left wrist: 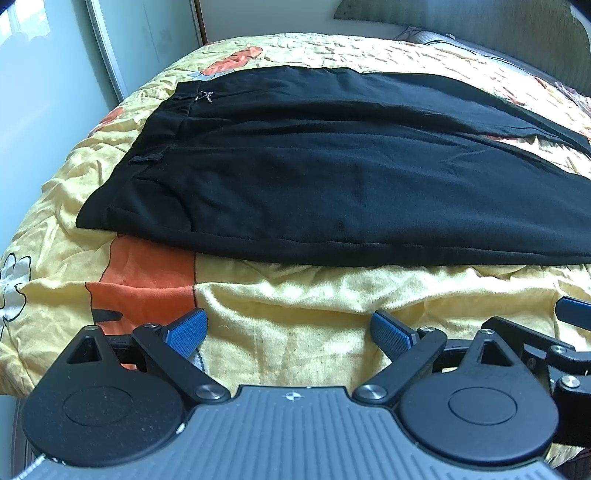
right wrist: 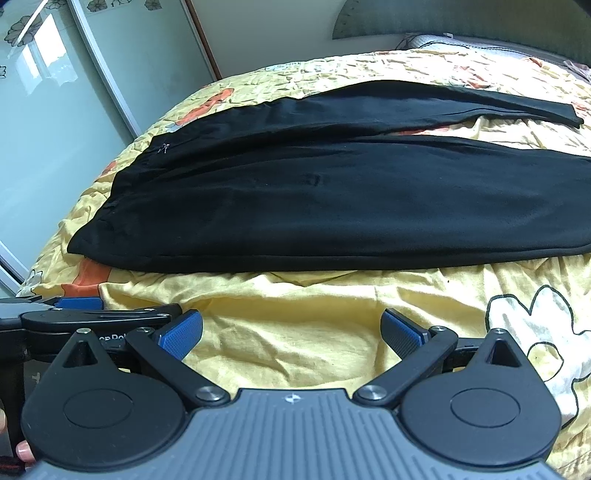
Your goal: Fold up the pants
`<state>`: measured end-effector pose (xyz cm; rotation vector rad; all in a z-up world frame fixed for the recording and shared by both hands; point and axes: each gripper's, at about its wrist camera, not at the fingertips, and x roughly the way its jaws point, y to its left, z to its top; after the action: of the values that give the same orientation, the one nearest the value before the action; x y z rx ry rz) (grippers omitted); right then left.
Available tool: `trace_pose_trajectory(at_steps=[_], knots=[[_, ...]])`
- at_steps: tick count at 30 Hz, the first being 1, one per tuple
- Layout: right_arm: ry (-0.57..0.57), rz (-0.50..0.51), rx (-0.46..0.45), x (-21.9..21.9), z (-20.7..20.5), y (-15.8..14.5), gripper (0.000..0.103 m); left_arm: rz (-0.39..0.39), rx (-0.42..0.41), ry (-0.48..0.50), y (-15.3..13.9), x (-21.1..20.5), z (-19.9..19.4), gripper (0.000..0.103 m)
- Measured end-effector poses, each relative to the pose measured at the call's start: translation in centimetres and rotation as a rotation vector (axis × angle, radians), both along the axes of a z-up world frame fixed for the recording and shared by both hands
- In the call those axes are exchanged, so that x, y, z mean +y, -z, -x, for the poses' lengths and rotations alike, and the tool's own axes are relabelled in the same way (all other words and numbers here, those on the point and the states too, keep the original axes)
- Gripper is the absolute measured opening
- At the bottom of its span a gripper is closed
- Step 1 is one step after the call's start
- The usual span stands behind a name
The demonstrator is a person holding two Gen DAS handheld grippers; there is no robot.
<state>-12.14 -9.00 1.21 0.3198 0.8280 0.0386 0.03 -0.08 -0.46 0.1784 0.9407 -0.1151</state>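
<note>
Black pants (left wrist: pixel 314 177) lie flat across the bed, waistband at the left, both legs running to the right with a narrow gap between them. A small metal zipper pull (left wrist: pixel 207 96) shows near the waistband. They also show in the right wrist view (right wrist: pixel 332 206). My left gripper (left wrist: pixel 290 328) is open and empty, hovering over the quilt in front of the pants' near edge. My right gripper (right wrist: pixel 291 330) is open and empty, also short of the near edge. The right gripper's blue tip (left wrist: pixel 572 312) shows at the left view's right edge.
A yellow quilt (left wrist: pixel 295 295) with orange and white flower prints covers the bed. A glass sliding door (right wrist: pixel 55 110) stands at the left. A grey headboard (right wrist: pixel 461 18) and pillow (right wrist: pixel 443 40) are at the far right.
</note>
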Motion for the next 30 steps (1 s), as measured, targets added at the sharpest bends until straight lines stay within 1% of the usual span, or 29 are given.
trace_pose_trajectory(at_steps=[20, 30], knots=[[-0.021, -0.017, -0.017, 0.00, 0.14, -0.11, 0.103, -0.005, 0.000, 0.007, 0.06, -0.25, 0.07, 0.097], [-0.026, -0.003, -0.024, 0.33, 0.07, -0.04, 0.103, -0.007, -0.002, 0.019, -0.14, -0.46, -0.01, 0.097]])
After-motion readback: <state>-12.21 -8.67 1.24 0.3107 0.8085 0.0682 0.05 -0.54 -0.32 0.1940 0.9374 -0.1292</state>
